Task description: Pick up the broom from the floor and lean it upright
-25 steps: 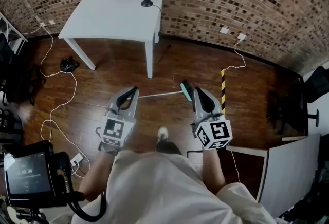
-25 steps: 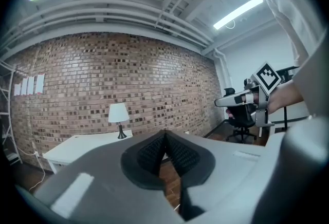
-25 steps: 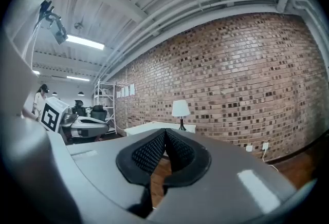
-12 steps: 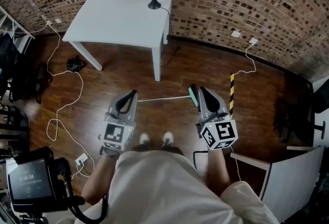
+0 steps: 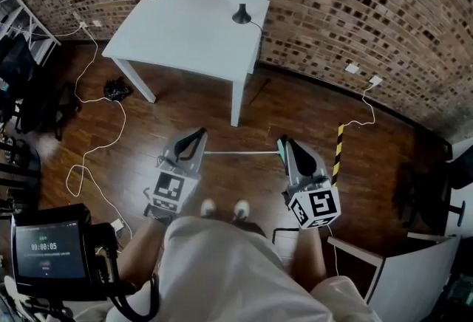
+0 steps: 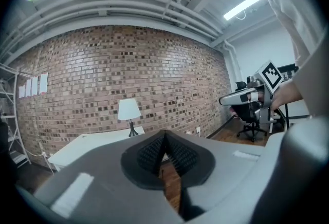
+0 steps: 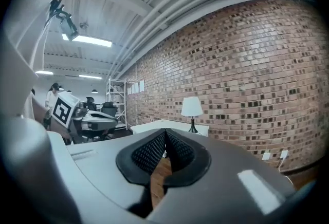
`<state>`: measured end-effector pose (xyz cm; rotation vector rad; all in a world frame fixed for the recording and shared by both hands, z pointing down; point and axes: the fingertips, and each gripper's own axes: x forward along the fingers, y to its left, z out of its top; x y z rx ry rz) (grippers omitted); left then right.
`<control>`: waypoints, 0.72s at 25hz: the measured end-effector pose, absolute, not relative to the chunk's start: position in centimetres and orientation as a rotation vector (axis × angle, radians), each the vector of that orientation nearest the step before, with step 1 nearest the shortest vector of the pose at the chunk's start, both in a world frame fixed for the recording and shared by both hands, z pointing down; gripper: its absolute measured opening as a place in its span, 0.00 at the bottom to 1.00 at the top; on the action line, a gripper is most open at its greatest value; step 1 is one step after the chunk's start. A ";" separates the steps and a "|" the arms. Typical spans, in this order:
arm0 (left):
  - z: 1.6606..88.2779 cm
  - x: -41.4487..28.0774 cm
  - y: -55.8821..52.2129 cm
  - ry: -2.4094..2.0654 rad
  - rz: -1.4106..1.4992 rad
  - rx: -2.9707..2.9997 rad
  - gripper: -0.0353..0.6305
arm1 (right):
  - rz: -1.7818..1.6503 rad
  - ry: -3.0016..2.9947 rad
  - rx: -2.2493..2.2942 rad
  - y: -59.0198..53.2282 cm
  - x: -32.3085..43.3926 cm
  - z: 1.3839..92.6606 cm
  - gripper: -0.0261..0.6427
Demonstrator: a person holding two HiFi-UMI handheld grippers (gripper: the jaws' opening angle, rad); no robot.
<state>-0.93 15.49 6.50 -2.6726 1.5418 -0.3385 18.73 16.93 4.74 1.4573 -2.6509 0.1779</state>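
Left claw (image 5: 199, 133) and right claw (image 5: 284, 142) clenched empty; broom (image 5: 240, 153) seemingly flat on floor (image 5: 185, 108).

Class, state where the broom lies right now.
Head view, centre: the broom lies flat on the floor between the left tool and right tool, in front of the table's near leg.

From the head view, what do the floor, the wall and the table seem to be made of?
Floor: dark wood planks, glossy; seams and reflections show. Wall: bare brick, matt; mortar joints show. Table: smooth matt white, perhaps painted wood or laminate; the look leaves it open.
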 end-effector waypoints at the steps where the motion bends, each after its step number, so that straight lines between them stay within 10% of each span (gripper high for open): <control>1: 6.7 -1.0 15.2 1.567 -0.344 -2.665 0.05 | 0.160 -2.665 1.401 16.6 18.5 4.8 0.06; 18: 16.5 -6.4 13.0 1.967 -0.489 -2.580 0.05 | 0.206 -2.693 0.783 8.9 11.7 15.1 0.06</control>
